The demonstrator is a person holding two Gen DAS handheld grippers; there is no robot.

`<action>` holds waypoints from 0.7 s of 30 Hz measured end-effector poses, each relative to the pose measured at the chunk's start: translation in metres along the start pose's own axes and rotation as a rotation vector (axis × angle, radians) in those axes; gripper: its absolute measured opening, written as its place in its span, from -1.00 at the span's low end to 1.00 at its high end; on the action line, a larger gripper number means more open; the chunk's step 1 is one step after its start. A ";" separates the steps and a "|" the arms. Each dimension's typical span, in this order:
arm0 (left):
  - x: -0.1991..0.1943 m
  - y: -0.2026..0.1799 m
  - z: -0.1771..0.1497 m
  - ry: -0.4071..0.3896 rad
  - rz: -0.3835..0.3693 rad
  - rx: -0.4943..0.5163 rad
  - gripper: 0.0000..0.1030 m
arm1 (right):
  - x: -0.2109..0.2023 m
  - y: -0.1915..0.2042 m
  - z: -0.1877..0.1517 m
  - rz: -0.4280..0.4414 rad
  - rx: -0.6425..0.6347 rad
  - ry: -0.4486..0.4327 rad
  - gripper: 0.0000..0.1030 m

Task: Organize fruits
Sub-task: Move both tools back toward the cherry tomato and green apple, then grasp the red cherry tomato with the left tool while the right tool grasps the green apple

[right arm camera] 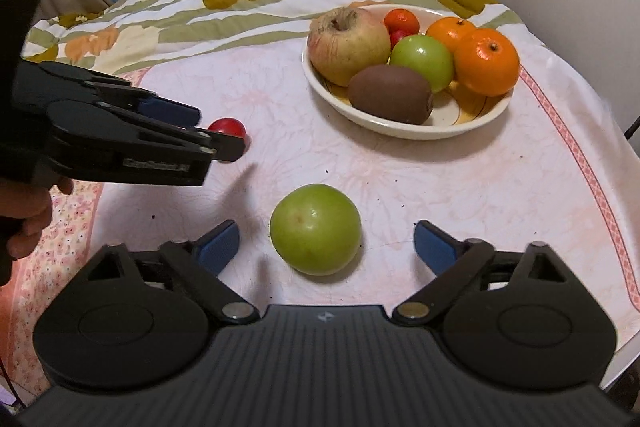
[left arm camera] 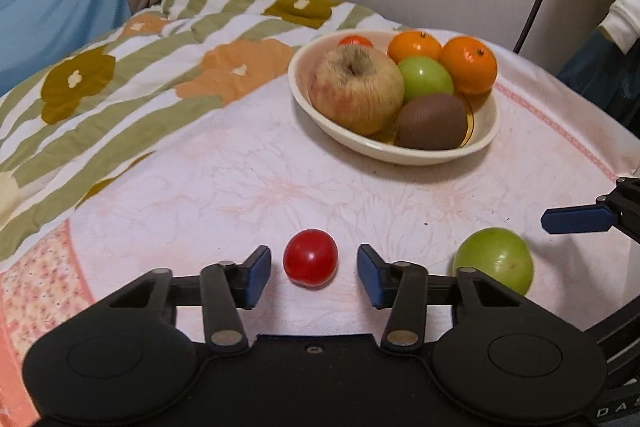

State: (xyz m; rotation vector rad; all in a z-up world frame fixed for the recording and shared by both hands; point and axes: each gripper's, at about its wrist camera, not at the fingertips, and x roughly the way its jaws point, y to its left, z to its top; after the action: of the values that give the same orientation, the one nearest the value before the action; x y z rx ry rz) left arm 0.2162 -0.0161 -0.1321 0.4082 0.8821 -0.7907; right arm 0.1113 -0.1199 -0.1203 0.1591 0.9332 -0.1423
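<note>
— What lies between the left gripper's [left arm camera: 313, 273] blue-padded fingers?
— A small, round, glossy red fruit [left arm camera: 310, 263] on the pale floral cloth [left arm camera: 224, 179], with gaps either side.
— And nearby?
— A round green fruit [left arm camera: 496, 259] to its right; farther back, a cream oval bowl [left arm camera: 384, 151] of fruit.

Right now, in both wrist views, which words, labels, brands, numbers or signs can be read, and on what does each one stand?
"DA": pale letters on the black gripper body at the lower right corner of the left wrist view, cut off by the frame edge.
Embossed strip on the side of the left gripper: a line of text, too blurred to read.
Small emblem on the ribbed body of the right gripper: a sign, no letters.
The bowl, fruits and cloth carry no text.
</note>
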 end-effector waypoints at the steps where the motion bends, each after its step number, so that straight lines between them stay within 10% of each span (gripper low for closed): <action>1: 0.002 0.000 -0.001 0.003 -0.002 -0.001 -0.07 | 0.002 0.000 0.000 0.000 0.003 0.004 0.99; 21: 0.007 0.002 -0.002 -0.015 -0.004 0.001 -0.33 | 0.019 -0.001 0.003 0.018 0.015 0.036 0.59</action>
State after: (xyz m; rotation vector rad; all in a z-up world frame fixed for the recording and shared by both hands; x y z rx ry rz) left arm 0.2195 -0.0165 -0.1388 0.4013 0.8685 -0.7970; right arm 0.1246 -0.1227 -0.1335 0.1848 0.9665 -0.1304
